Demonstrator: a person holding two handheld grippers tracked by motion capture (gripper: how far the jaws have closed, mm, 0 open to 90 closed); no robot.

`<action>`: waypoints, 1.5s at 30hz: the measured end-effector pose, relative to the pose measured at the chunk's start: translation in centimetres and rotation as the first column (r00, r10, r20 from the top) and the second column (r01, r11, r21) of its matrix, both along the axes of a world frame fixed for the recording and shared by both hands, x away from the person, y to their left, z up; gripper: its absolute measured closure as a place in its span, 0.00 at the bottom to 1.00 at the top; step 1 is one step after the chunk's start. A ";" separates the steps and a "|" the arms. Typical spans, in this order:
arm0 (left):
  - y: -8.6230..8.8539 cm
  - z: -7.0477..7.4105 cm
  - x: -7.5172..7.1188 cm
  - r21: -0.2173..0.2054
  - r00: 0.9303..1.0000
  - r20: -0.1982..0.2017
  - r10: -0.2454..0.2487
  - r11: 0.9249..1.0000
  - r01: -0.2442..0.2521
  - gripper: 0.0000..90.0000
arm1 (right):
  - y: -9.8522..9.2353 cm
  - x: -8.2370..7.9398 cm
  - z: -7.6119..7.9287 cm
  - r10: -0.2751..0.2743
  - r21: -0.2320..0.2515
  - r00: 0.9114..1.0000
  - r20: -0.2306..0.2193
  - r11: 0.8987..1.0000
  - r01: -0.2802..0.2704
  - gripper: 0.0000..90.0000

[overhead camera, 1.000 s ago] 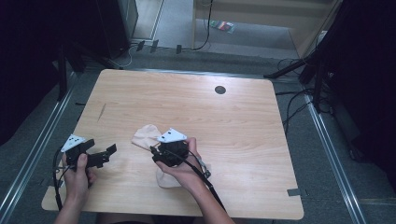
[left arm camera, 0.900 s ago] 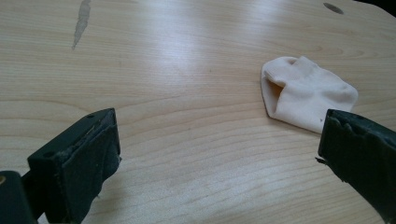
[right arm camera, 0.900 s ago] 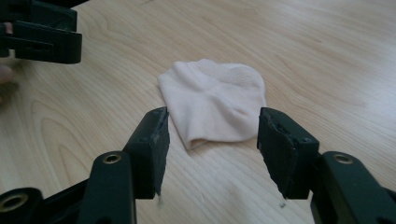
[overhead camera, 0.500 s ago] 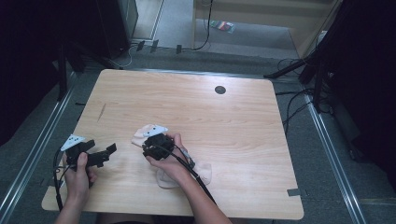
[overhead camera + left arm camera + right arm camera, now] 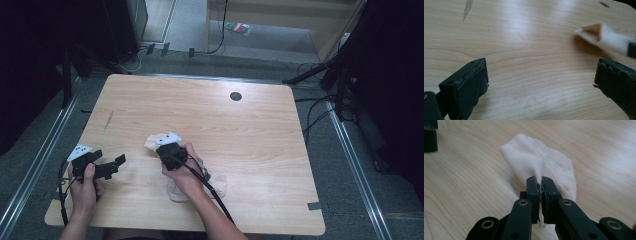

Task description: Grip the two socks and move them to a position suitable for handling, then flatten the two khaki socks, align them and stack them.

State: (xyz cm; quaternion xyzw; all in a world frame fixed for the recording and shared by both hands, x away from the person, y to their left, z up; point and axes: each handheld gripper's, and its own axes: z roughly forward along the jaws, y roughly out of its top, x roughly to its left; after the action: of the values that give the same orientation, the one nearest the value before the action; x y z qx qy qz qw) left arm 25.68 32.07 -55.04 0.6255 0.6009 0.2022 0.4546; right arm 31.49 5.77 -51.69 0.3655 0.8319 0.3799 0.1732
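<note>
The right gripper had its jaws pressed together on a fold of the white sock, and the jaws had just been closing with that fabric between them. The pinch sat near one end of the sock, where the knit bunched into a ridge rising out of the pads. In the high view, the sock lay on the near half of the wooden table, left of centre, with a second pale patch of fabric showing under the right forearm; whether that patch belonged to the same sock or to another could not be told.

The left gripper was held near the table's left edge, well apart from the sock, its jaws spread wide with nothing between them. In the left gripper view the sock's tip showed beyond the right-hand jaw, over bare wood.

Handling assessment: the sock appeared light, soft and limp. It would drape and fold under its own weight and offer no stiffness. It was not fragile, and the knit should give the pads good friction. A pinch on a doubled fold or at the cuff edge was judged most secure; a single thin layer could slip free.

Count: two grippers, one table, one sock confirmed, one dark round hole in the tabletop
</note>
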 end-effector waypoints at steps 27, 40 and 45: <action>-0.5 0.0 -0.1 0.033 1.000 0.007 -0.004 0.999 0.004 0.00 | -11.1 -0.5 0.7 -0.338 0.075 0.941 -0.032 0.938 0.340 0.95; -0.5 0.0 -0.1 0.032 1.000 0.009 -0.011 0.999 0.010 0.00 | -13.4 1.9 1.7 -0.261 0.167 0.964 -0.058 0.949 0.267 0.61; -0.6 0.0 -0.1 0.033 1.000 0.008 -0.011 0.999 0.011 0.00 | -14.1 4.1 1.3 -0.274 0.121 0.960 -0.059 0.953 0.279 0.66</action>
State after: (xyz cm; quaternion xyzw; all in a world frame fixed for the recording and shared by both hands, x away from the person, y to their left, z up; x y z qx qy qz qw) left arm 25.59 31.50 -55.07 0.6355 0.5920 0.2122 0.4479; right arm 35.59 -8.31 -50.43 0.4965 0.7498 0.3970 0.1835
